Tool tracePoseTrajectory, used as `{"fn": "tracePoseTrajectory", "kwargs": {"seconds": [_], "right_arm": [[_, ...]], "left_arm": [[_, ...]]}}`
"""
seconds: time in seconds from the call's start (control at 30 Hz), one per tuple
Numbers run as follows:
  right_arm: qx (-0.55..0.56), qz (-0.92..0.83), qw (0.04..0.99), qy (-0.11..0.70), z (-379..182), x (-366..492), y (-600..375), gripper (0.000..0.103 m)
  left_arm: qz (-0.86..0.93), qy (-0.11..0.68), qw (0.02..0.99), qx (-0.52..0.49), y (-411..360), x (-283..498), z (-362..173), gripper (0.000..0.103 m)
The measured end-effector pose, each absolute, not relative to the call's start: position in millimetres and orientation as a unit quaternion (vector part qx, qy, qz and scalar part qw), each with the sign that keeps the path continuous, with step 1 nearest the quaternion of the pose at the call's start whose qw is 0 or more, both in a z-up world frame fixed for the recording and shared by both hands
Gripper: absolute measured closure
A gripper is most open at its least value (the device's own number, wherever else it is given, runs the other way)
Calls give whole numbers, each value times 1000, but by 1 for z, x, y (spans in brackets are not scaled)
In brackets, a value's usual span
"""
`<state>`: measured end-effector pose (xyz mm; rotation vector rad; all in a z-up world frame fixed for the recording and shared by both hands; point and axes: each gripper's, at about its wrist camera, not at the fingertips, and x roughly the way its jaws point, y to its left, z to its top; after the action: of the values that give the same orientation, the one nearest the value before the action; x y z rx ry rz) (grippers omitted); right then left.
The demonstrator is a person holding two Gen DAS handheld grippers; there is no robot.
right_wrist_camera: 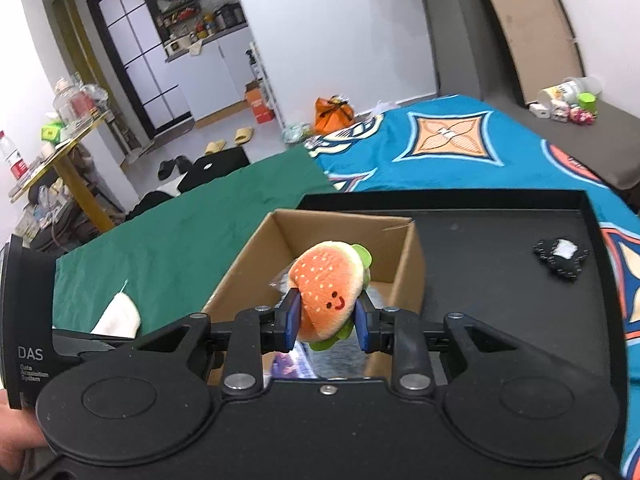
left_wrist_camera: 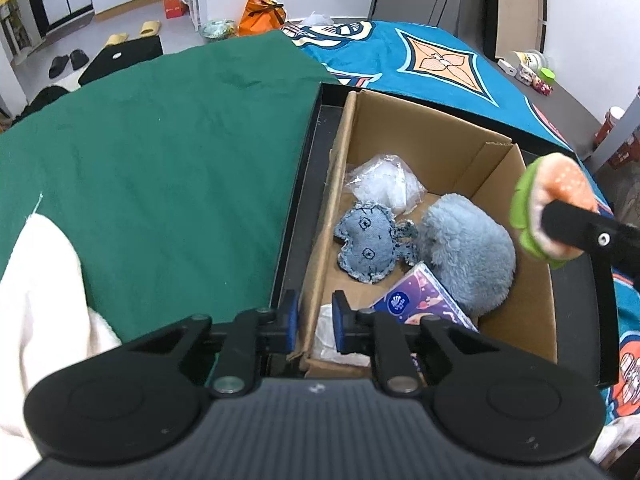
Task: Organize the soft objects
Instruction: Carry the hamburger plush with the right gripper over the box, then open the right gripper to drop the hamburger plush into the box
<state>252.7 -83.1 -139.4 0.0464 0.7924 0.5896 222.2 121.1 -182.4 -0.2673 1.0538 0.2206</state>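
Observation:
My right gripper [right_wrist_camera: 326, 322] is shut on a plush hamburger [right_wrist_camera: 330, 294] and holds it above the open cardboard box [right_wrist_camera: 412, 276]. The hamburger also shows in the left wrist view [left_wrist_camera: 556, 204], over the box's right wall. The cardboard box [left_wrist_camera: 436, 128] holds a denim plush [left_wrist_camera: 370, 242], a fluffy blue plush [left_wrist_camera: 468, 260], a clear plastic bag [left_wrist_camera: 386, 184] and a purple packet [left_wrist_camera: 420, 302]. My left gripper [left_wrist_camera: 315, 326] is open a little and empty, straddling the box's near left wall.
The box stands in a black tray [right_wrist_camera: 520, 248] on a bed with a green cloth [left_wrist_camera: 160, 152] and a blue patterned blanket [right_wrist_camera: 460, 140]. A small black pouch [right_wrist_camera: 560, 258] lies in the tray. A white soft item [left_wrist_camera: 36, 292] lies on the green cloth at left.

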Motion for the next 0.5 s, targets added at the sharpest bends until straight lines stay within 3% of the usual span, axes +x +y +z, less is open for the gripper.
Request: {"fn": "tracePoseTrajectory", "kwargs": {"seconds": [0.37, 0.5], "right_arm": [[11, 307, 866, 395, -136, 259, -49, 74], [8, 337, 855, 396, -135, 257, -38, 60]], "left_arm": [[101, 507, 838, -171, 136, 222, -188, 87], [102, 510, 836, -174, 138, 223, -189, 87]]}}
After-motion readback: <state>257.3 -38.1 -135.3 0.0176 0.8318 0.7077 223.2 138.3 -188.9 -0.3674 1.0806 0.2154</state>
